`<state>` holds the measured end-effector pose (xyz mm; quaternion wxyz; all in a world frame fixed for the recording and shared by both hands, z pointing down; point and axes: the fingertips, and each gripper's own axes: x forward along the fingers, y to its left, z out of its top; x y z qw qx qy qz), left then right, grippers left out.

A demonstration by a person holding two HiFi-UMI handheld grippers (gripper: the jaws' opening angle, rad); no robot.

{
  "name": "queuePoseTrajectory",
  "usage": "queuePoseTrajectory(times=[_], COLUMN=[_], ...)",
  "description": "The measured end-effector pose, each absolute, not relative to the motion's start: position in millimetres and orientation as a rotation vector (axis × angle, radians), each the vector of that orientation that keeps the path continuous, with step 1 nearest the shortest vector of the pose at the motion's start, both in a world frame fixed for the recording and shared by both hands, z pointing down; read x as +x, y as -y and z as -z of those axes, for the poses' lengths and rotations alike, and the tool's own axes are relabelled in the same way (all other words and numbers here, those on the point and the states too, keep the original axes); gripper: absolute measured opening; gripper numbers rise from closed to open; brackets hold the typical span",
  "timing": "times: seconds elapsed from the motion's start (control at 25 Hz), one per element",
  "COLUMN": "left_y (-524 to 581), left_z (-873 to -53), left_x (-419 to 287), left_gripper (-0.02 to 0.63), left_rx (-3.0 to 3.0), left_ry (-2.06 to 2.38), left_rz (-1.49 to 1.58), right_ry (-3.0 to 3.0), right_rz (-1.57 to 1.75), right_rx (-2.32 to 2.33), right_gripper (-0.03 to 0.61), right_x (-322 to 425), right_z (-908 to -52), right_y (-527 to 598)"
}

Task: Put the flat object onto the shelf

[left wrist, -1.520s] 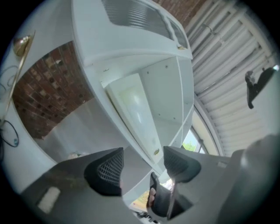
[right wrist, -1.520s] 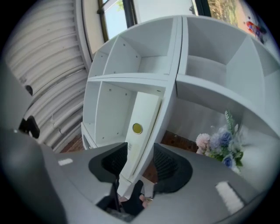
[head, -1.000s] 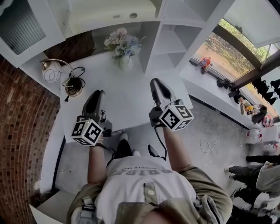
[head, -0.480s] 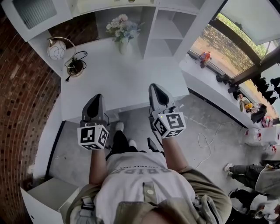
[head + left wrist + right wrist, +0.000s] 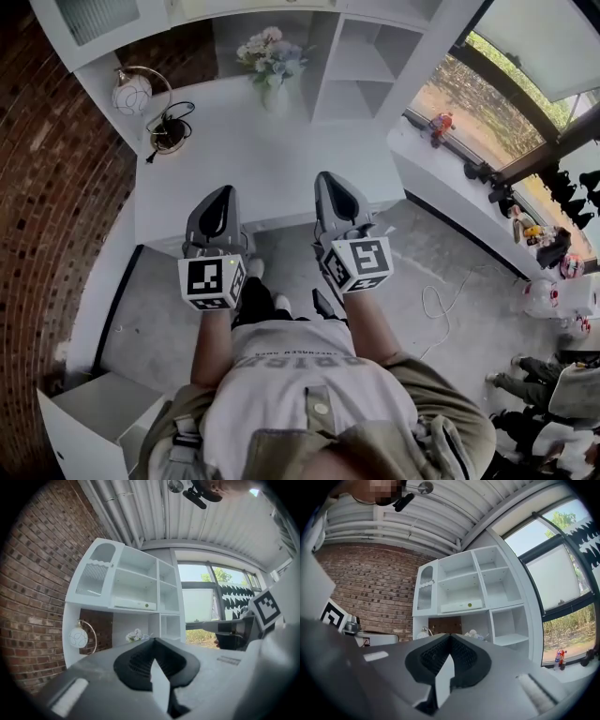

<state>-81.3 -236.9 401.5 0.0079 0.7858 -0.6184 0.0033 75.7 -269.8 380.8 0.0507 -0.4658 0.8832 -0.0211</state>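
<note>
Head view: my left hand-held gripper (image 5: 218, 194) and right hand-held gripper (image 5: 330, 180) hover over the bench's (image 5: 281, 150) near edge. Left gripper view: closed, empty; the flat object (image 5: 136, 604) lies on the shelf (image 5: 133, 611). Right gripper view: closed, empty. I'd fear nudging it off.

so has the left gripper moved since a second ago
Yes. The left gripper has pulled back toward the person: it was well over the white desk, and now only its front end overlaps the desk's front edge.

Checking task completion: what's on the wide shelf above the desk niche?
A flat white object with a green dot lies on that shelf. Anything behind it is hidden.
</note>
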Motion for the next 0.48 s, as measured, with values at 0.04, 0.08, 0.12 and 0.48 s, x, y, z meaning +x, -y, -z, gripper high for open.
queuePoseTrajectory(times=[0.04,0.08,0.12,0.48], left_y=[237.1,237.6,238.6,249.4], left_z=[-401.9,-402.6,-403.2,-401.3], left_x=[-82.7,-84.3,-85.5,-88.7], left_gripper=[0.008,0.008,0.008,0.008], left_rx=[2.454,2.45,2.447,2.46], left_ry=[1.934,1.932,1.929,1.911], left_rz=[-0.009,-0.005,-0.001,-0.016], right_ry=[-2.688,-2.687,-2.685,-2.673], right_rz=[0.059,0.052,0.044,-0.063], right_rx=[-1.417,-1.417,-1.419,-1.5], right_gripper=[0.006,0.006,0.005,0.003], right_x=[73.9,72.4,71.4,71.4], right_z=[-380.4,-379.9,-379.3,-375.6], right_y=[269.5,269.5,269.6,275.7])
